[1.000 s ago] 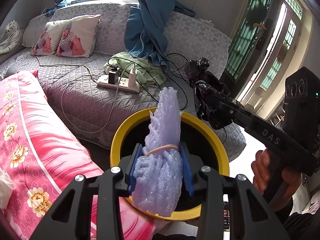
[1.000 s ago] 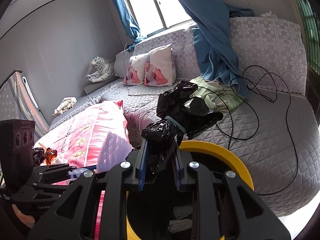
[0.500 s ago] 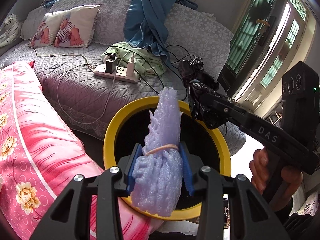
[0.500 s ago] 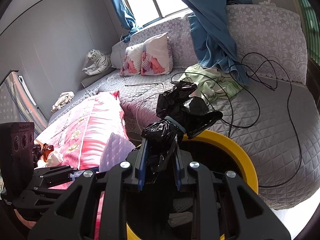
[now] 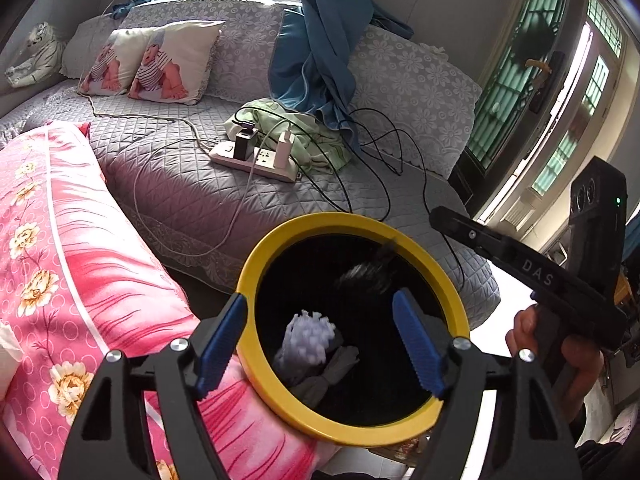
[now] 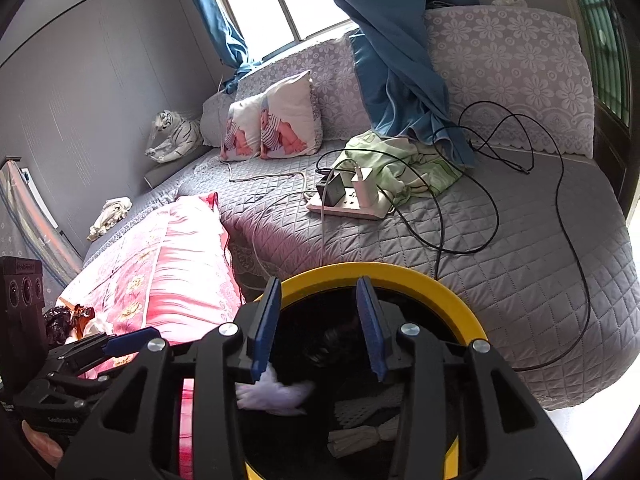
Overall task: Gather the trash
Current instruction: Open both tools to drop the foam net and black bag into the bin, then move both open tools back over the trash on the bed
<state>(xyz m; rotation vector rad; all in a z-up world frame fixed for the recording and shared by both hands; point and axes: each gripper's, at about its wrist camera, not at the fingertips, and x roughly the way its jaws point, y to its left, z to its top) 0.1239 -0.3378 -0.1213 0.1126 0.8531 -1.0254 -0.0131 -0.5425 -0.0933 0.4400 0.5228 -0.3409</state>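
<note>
We hold both open claws, the left claw [image 5: 320,344] and right claw [image 6: 316,324], empty over the yellow bin [image 5: 448,280], where the purple foam [image 5: 306,340] lies, and should lift straight up.

We see the mouth of the round yellow-rimmed black bin [image 5: 352,224] open from above, lavender foam [image 5: 308,338] low inside. The pink floral quilt [image 5: 80,264] presses against its left rim. Behind, black cables [image 6: 480,200] and a white power strip [image 6: 348,206] clutter the grey quilted bed [image 6: 520,264].
</note>
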